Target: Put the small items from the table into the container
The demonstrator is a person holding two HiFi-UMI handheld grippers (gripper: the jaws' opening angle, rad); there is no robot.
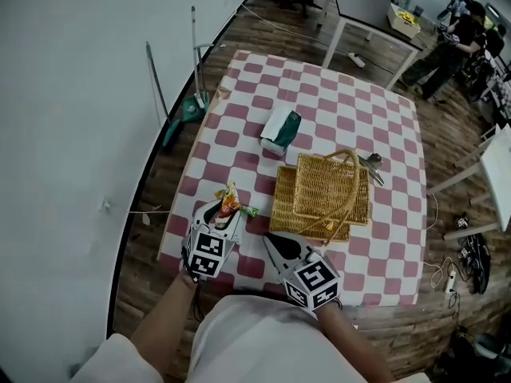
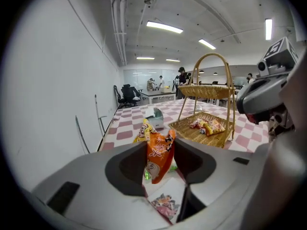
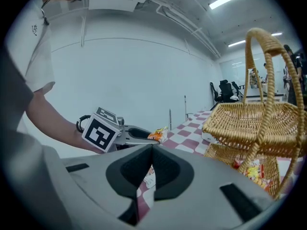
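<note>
— What's the room like?

— A big workroom with a wooden floor (image 1: 263, 22) and a white wall (image 1: 80, 94) on the left. A table (image 1: 319, 86) under a red-and-white checked cloth stands by that wall. A person (image 1: 451, 42) stands far back at the right.

— And the container?

— It's a two-tier wicker basket (image 1: 319, 190) with a hoop handle, on the near half of the table. Its lower tier holds a few snack packets (image 2: 207, 125).

— What about the left gripper?

— The left gripper (image 2: 160, 145) is clamped on an orange snack packet (image 2: 159, 153). The packet hangs between the jaws, clear of the cloth, just left of the basket. A yellow packet (image 2: 140, 132) shows right behind it, and I can't tell whether the two are joined.

— The right one?

— The right gripper (image 3: 150, 152) has its jaws together with nothing between them. It sits near the table's front edge, beside the left gripper and close to the basket's near corner.

— Anything else on the table?

— A green-and-white pack (image 1: 281, 130) lies beyond the basket. A small metal object (image 1: 372, 166) sits at the basket's right side, too small to name. A small printed wrapper (image 2: 165, 206) lies on the cloth under the left gripper.
</note>
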